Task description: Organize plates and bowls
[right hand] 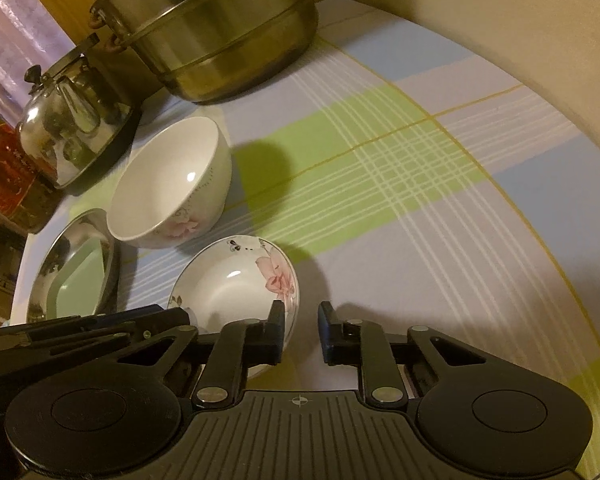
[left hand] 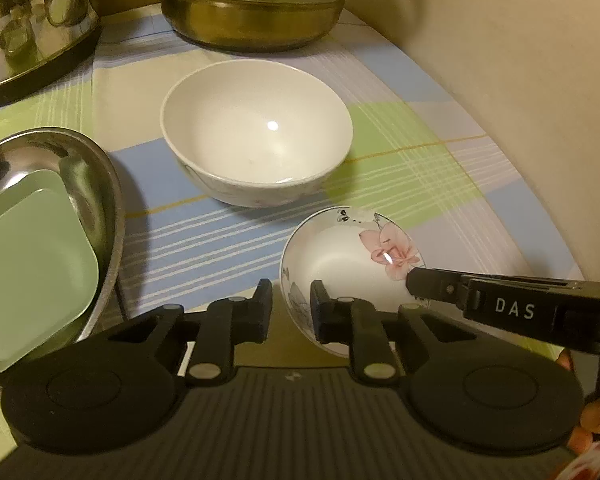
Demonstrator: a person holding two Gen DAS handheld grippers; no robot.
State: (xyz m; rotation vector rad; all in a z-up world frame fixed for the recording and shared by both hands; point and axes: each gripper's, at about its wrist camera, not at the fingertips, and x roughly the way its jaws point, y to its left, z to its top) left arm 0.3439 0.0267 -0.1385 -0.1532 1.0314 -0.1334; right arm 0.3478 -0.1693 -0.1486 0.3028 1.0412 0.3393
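The small flowered dish sits low and right of centre in the left wrist view, on the checked cloth. Both the left gripper and right gripper straddle its rim, jaws slightly apart. The white bowl stands beyond, centre frame; the steel plate holding a green tray lies at left.

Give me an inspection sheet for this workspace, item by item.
Surface: checked cloth over the table.
Job's things: white bowl upright; floral dish near both claws; green plate inside steel plate.
Clutter: steel pot, kettle, red tin.
Grippers: left claw open beside the dish rim; right claw open, one finger over its rim.
Cables: nothing seen.
Surroundings: cream wall.
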